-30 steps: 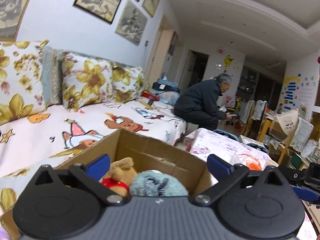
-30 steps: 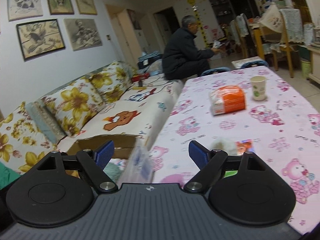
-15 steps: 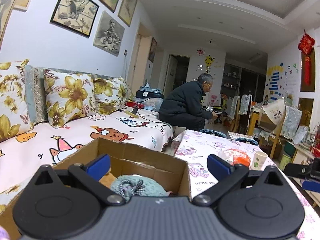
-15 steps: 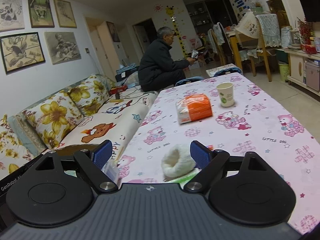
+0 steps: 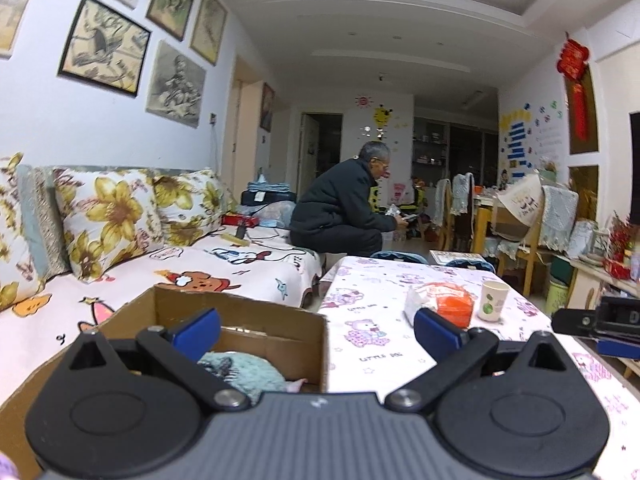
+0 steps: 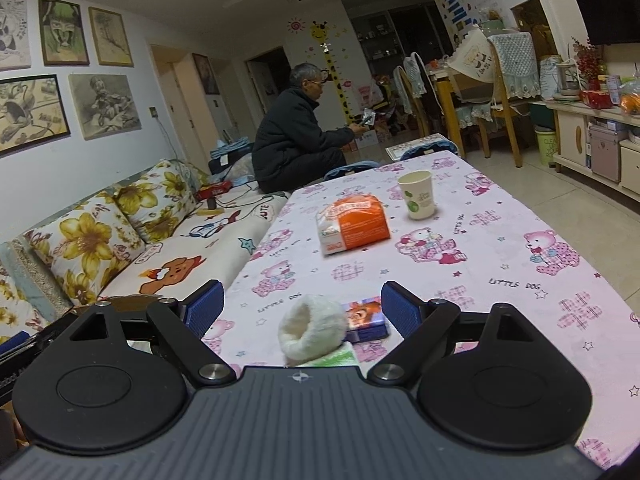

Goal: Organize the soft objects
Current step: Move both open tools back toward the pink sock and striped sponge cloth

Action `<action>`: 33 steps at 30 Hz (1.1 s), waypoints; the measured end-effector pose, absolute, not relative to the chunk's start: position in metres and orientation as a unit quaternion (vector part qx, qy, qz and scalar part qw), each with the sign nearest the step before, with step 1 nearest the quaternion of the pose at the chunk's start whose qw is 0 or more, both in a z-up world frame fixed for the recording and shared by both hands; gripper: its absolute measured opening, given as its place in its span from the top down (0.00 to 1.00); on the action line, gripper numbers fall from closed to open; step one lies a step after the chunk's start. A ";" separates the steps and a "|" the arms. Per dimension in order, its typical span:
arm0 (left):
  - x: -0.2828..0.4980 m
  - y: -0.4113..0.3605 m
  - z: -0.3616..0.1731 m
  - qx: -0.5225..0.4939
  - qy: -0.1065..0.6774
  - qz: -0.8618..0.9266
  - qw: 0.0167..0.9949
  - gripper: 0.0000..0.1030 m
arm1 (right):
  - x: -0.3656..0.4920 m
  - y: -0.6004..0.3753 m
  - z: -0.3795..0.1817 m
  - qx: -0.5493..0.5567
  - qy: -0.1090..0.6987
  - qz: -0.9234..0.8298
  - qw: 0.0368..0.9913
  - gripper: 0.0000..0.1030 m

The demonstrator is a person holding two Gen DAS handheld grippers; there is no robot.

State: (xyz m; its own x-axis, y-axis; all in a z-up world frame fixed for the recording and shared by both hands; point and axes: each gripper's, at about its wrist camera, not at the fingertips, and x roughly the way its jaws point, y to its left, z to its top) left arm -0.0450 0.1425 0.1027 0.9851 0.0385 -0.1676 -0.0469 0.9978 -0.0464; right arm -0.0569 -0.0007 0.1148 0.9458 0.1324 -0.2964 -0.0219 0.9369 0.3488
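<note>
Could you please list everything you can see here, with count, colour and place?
cardboard box: one, brown, on the sofa beside the table
fluffy item: one, teal, inside the box
fuzzy ring: one, white, near table edge
small box: one, blue, behind the ring
tissue pack: one, orange-white, mid-table
paper cup: one, white-green, beyond the pack
table: one, pink bear-print cloth
sofa: one, cartoon cover, floral cushions
seated person: one, dark clothes, sofa's far end
left gripper: open, over the box
right gripper: open, over the ring

Some guy in a dark jacket (image 6: 294,142) sat on the far end of the sofa (image 6: 192,256). On the table (image 6: 500,248) sat an orange packet (image 6: 354,224), with a paper cup (image 6: 417,195) just beside it.
</note>
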 end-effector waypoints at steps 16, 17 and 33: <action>-0.042 0.131 0.101 -0.019 0.084 0.032 0.996 0.01 | -0.025 0.053 0.071 0.004 0.250 0.123 0.960 0.00; -0.042 0.132 0.101 -0.024 0.085 0.033 0.996 0.01 | -0.024 0.058 0.070 -0.012 0.249 0.125 0.960 0.00; -0.040 0.122 0.099 -0.022 0.087 0.032 0.995 0.01 | -0.004 0.065 0.041 -0.088 0.309 0.083 0.943 0.00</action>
State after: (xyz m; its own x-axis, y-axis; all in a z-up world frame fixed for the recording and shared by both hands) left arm -0.0397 0.1225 0.0986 0.9827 0.0600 -0.1753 -0.0676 0.9970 -0.0382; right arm -0.0043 0.0650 0.0409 0.7946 0.1027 -0.5983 -0.2120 0.9705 -0.1149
